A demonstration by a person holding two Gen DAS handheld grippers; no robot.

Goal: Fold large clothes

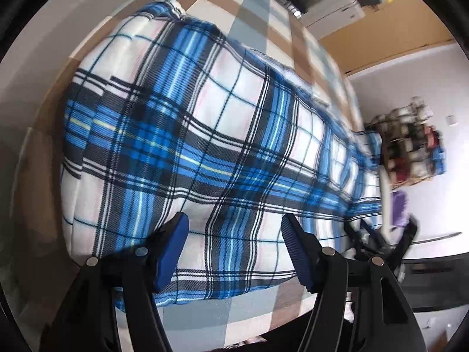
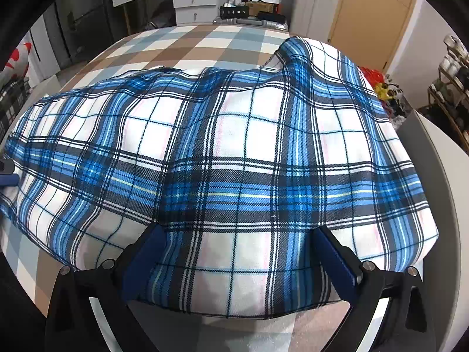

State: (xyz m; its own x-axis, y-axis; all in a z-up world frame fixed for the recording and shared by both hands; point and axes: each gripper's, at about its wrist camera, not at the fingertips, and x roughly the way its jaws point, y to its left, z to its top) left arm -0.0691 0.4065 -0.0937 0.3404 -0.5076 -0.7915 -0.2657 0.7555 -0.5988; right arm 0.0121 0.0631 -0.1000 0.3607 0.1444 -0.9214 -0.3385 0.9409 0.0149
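Checked bedspread (image 2: 187,44), one plaid cloth (image 2: 234,146)

No legible text (anywhere)

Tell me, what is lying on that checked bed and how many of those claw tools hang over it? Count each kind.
Blue plaid cloth: 1
Checked bed cover: 1
Hand-held grippers: 2, the left gripper and the right gripper, both with jaws apart over the cloth
Total: 4
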